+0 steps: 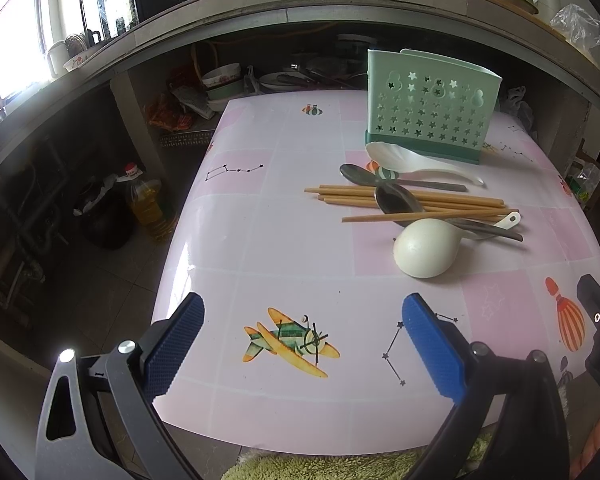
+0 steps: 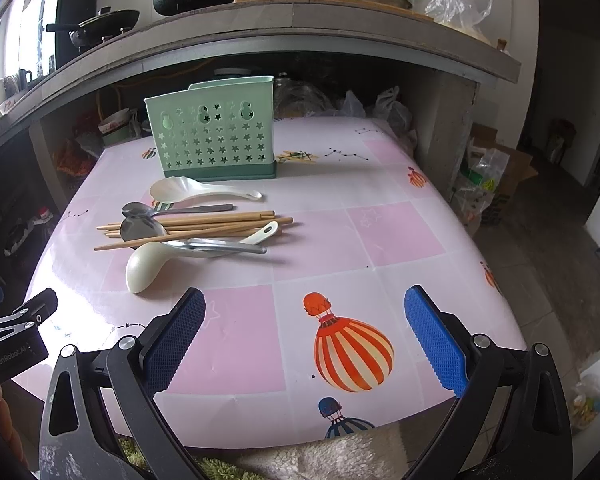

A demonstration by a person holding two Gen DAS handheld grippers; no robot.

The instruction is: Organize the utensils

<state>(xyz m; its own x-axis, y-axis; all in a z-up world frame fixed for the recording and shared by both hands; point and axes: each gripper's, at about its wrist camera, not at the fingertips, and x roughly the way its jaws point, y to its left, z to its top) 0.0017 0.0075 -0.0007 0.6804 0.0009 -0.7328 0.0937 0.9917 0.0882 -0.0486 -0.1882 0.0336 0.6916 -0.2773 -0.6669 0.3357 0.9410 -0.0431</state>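
In the left wrist view, a bottle of yellow oil (image 1: 146,206) stands on the floor at nine o'clock, beside a dark bag, well apart from the table (image 1: 260,248) with its pink-and-white patterned cover. At one o'clock on that cover a mint-green utensil holder (image 1: 430,114) with star-shaped holes stands upright and looks empty from here. Just in front of it lies a white rice paddle (image 1: 412,160), then a metal spoon (image 1: 360,174), then a bundle of wooden chopsticks (image 1: 420,202) with a second metal spoon (image 1: 396,200) among them, and nearest, a white ladle (image 1: 424,248) bowl-down, its handle crossing the chopsticks. Nothing lies between the utensils and the left gripper (image 1: 302,346), whose blue pads are spread wide over the printed aeroplane, holding nothing and touching nothing.

In the right wrist view the same pile sits at ten to eleven o'clock: ladle (image 2: 144,266) closest, chopsticks (image 2: 204,226) behind it, rice paddle (image 2: 192,192) just before the holder (image 2: 212,140). The left gripper's body shows at the nine o'clock edge. The right gripper (image 2: 304,338) hovers level above the striped balloon print near the table's front edge (image 2: 260,420), pads wide apart, empty, well short of the utensils. A clear plastic bag (image 2: 460,4) sits on the shelf at one o'clock.
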